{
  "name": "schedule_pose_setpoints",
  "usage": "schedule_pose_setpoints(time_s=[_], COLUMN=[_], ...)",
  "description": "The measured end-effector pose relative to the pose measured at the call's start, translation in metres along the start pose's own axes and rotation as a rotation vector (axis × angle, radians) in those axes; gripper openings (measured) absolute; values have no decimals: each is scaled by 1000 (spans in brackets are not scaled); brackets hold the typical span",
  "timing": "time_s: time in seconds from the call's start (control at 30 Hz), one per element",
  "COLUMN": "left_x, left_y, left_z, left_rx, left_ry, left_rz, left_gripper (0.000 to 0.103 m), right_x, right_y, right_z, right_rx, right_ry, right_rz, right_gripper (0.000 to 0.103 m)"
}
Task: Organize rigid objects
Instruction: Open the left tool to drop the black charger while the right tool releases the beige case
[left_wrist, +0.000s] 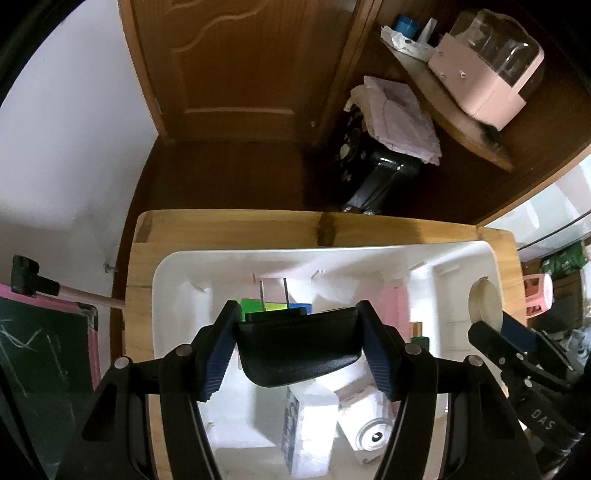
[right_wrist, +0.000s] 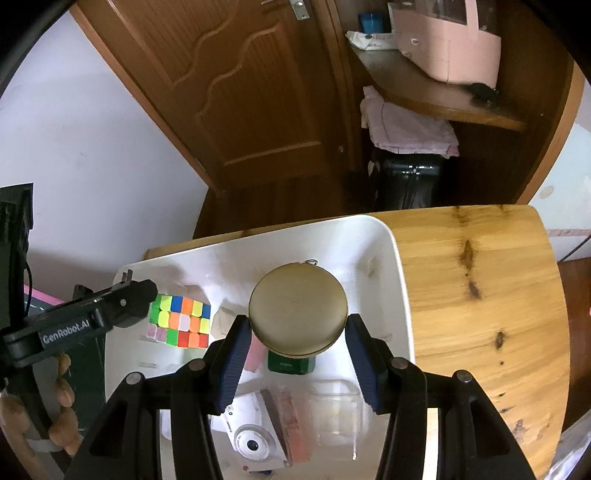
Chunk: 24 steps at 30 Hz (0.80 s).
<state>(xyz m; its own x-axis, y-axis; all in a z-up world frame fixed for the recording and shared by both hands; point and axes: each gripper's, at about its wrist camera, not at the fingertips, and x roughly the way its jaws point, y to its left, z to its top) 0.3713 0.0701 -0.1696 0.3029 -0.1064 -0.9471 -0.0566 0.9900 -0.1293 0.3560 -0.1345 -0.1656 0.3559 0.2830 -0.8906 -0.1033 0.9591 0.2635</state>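
Left wrist view, from the left edge inward: a green chalkboard (left_wrist: 40, 350) stands off to the tool's left, then the wooden counter (left_wrist: 229, 225) carrying a white bin (left_wrist: 173, 266). The left tool (left_wrist: 299, 339) hangs over the bin, its blue-padded fingers (left_wrist: 221, 354) pressed against both sides of a black plug adapter (left_wrist: 299, 350) whose two metal prongs (left_wrist: 273, 291) point away from the camera. Below and ahead of it in the bin lie a Rubik's cube (left_wrist: 266, 306), a white carton (left_wrist: 306, 424) and a small white camera (left_wrist: 373, 435); to the tool's right the other tool enters carrying its load. Right wrist view, again from the left: the left tool shows as a black arm beside the cube, then the right tool (right_wrist: 299, 332) sits above the bin, its fingers (right_wrist: 232, 358) closed narrowly on the lower rim of a round brass-coloured tin (right_wrist: 298, 314); beneath it are a green box (right_wrist: 291, 363), a pink eraser (right_wrist: 254, 356) and a clear plastic case (right_wrist: 336, 410), with bare counter to the right. The risk, as I judge it: the pads catch only the tin's curved lower edge, so it could squirt out and knock the clear case or bounce over the bin wall. The adapter is smooth and tapered, so a slack grip may let it twist and drop prongs-first. Both tools share one bin, so crowding could make them collide.
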Motion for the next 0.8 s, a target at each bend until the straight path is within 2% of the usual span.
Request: schedule_pose_setpoints(time_s=[0.23,0.5,0.8], left_x=[8,13,18], left_y=[-2,-3,-8], left_z=[1,2,2], left_rx=[31,36,54], left_ry=[-5,5,6], left_rz=[50,62,90], left_gripper=[67,67,67], right_x=[12,24,19], right_y=[8,17,19], right_z=[2,3,2], right_rx=[-11,-36,-39], right_ry=[14,37,28], right_rz=[-14,-41,-45], right_gripper=[53,53,53])
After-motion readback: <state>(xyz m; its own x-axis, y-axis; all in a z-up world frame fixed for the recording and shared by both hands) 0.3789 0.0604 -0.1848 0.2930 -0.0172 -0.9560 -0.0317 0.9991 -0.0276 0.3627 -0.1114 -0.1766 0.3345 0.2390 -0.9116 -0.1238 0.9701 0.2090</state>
